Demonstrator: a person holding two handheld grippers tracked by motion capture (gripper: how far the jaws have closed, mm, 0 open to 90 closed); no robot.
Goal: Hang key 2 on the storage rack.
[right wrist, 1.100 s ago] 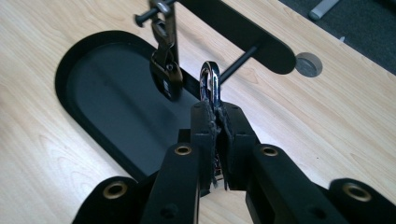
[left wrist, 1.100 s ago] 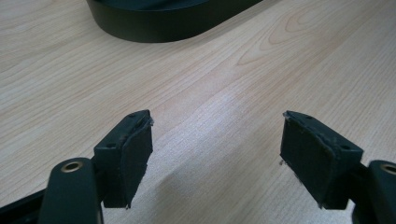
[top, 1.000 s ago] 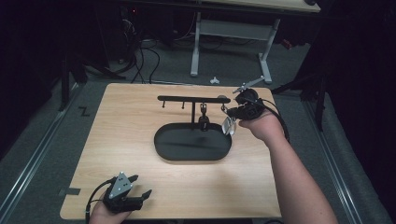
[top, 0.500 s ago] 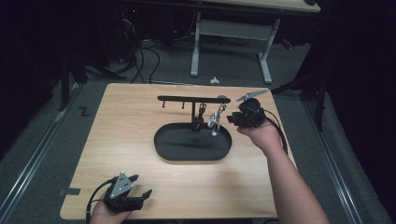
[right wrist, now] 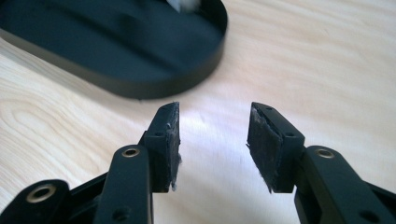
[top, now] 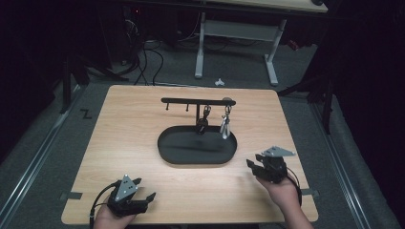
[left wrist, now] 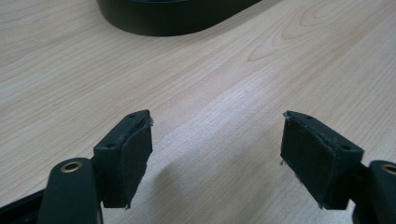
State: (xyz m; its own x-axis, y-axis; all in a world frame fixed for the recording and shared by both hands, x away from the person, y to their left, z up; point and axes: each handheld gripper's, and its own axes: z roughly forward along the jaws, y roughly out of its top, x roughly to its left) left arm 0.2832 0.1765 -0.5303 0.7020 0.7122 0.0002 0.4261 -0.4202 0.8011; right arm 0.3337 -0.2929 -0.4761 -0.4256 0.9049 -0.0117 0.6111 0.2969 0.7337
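Observation:
A black oval tray [top: 172, 151] with a hook rack [top: 181, 100] above it stands mid-table. Two key-like items hang from the rack: a dark one [top: 204, 119] and a silvery one [top: 225, 126]. My right gripper [top: 252, 166] sits low over the wood, right of the tray and near its front end; its jaws have just been opening and hold nothing. In the right gripper view the gripper [right wrist: 212, 142] points at the tray's rim [right wrist: 187, 79]. My left gripper [top: 145, 191] rests at the front left edge, open and empty, with bare wood between its pads [left wrist: 135, 154].
The wooden table [top: 124, 133] has bare room left and right of the tray. Beyond its far edge stand the white legs of another desk [top: 200, 47] and loose cables [top: 143, 62] on a grey floor.
My right hand has drawn back from the rack and dropped to the table near the front right. The silvery item now hangs from the rack, released. The left hand has stayed put.

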